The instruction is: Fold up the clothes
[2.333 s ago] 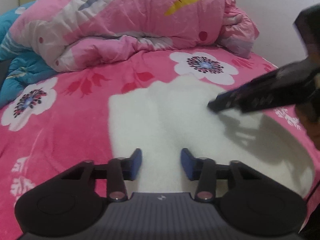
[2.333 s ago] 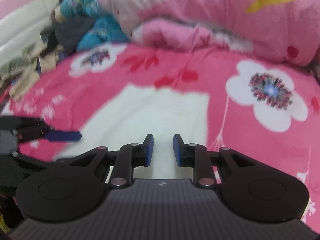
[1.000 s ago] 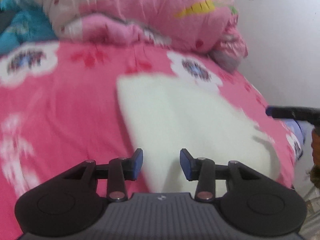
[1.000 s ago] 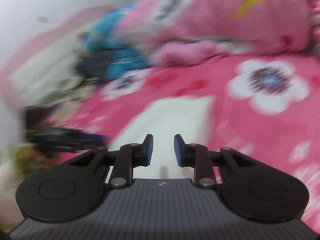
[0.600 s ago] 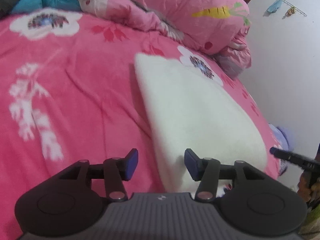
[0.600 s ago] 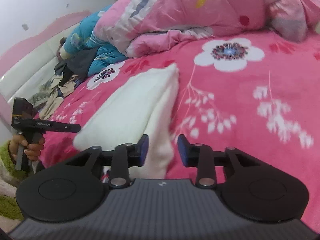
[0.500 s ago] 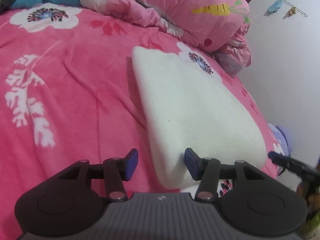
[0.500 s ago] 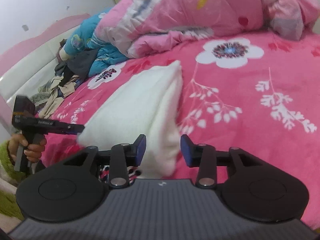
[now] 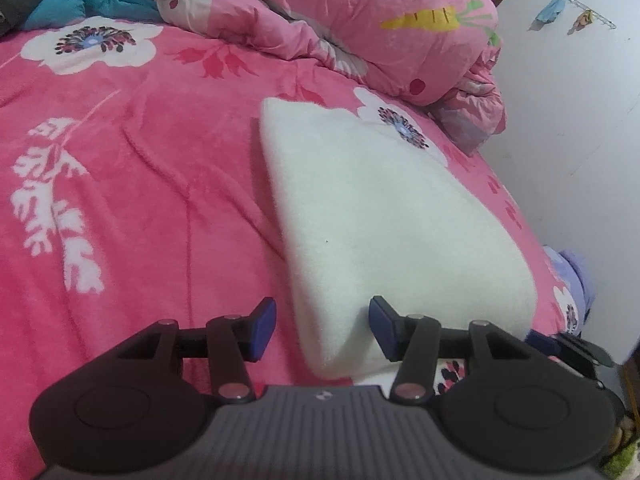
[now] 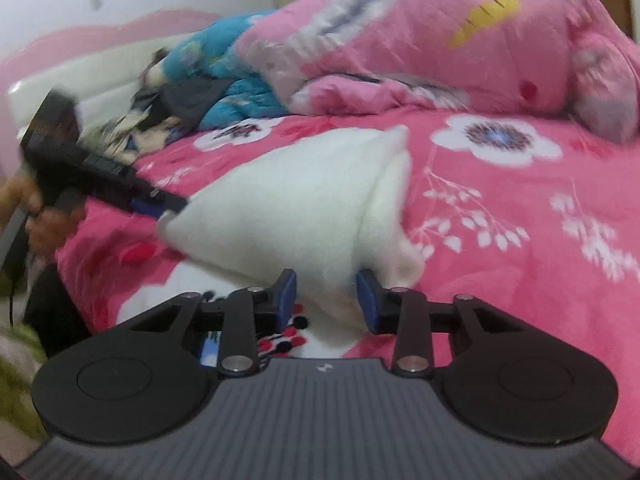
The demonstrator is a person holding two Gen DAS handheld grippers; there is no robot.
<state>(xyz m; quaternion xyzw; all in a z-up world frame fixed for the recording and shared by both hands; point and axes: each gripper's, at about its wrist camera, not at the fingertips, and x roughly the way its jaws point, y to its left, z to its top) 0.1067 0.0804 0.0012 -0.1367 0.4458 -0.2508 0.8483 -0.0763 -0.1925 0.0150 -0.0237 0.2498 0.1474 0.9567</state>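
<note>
A white fleecy folded garment (image 9: 380,208) lies on the pink flowered bedspread (image 9: 140,184). My left gripper (image 9: 322,328) is open at the garment's near left corner; that corner sits between the fingers, against the right pad and clear of the left one. In the right wrist view, the other near corner of the garment (image 10: 304,208) fills the gap of my right gripper (image 10: 326,300), whose jaws are closing with both pads on the cloth. The left gripper (image 10: 160,204) shows there at the far corner, held by a hand (image 10: 44,220). The right gripper (image 9: 568,344) peeks in low on the right.
A bunched pink quilt with a carrot print (image 9: 360,28) lies at the head of the bed, with a blue quilt (image 10: 232,80) and a heap of clothes (image 10: 160,112) beside it. A white wall (image 9: 568,128) runs close along the bed's right edge.
Both grippers came down from over the garment to its near edge, one at each corner. The left jaws widened. The right jaws opened, then narrowed on the corner.
</note>
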